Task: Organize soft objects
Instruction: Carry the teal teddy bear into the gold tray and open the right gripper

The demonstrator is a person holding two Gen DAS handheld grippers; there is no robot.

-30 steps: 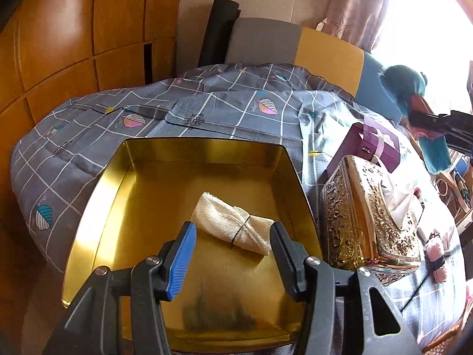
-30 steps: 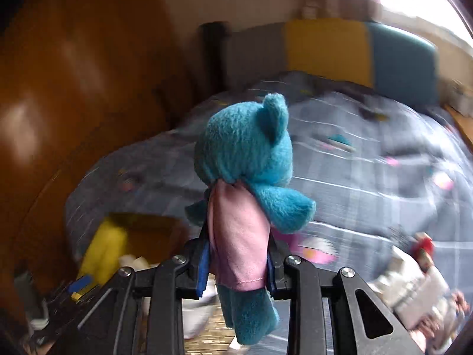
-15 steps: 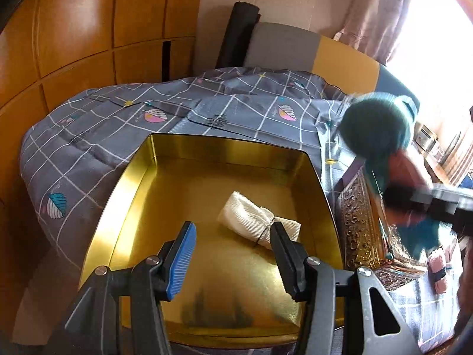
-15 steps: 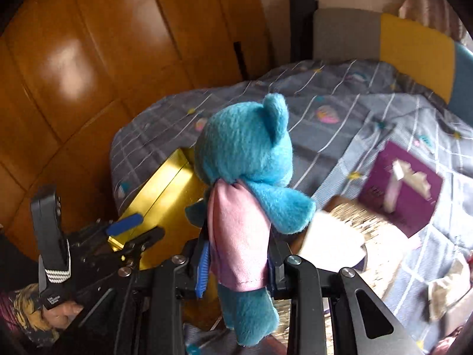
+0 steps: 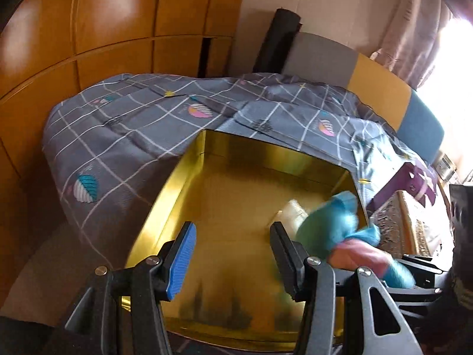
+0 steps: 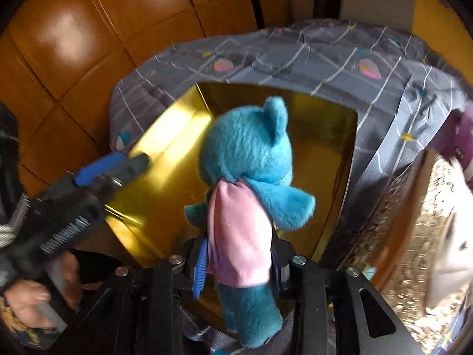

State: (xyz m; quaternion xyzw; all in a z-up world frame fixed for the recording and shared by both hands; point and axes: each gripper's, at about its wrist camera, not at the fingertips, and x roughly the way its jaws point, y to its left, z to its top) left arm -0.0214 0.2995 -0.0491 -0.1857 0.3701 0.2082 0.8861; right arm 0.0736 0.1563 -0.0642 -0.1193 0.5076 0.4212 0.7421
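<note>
And here comes the blue teddy bear (image 6: 248, 159), swung in from the far right and now hanging over the gold tin (image 5: 177, 183), where a second ago it was up against the window light, well clear of the tin. In the right wrist view the right gripper (image 6: 238, 254) has the toy by its pink-dressed middle, dead centre of the frame, head up, legs dangling at the bottom edge; its jaws have just been opening a little, yet the bear sits between them with the pads on the pink cloth, so I read it as a grip that is easing rather than gone. That looks like the start of the drop into the tin. The rolled white cloth (image 5: 291, 208) lies on the tin floor right of centre, half hidden behind the bear's blurred head in the left wrist view. The left gripper (image 5: 233, 254) hangs tilted down over the near part of the tin, jaws spread with nothing between them. The tin rests on the grey checked bedspread (image 5: 124, 136), the ornate tissue box (image 6: 414, 224) just beside it at the right edge.
</note>
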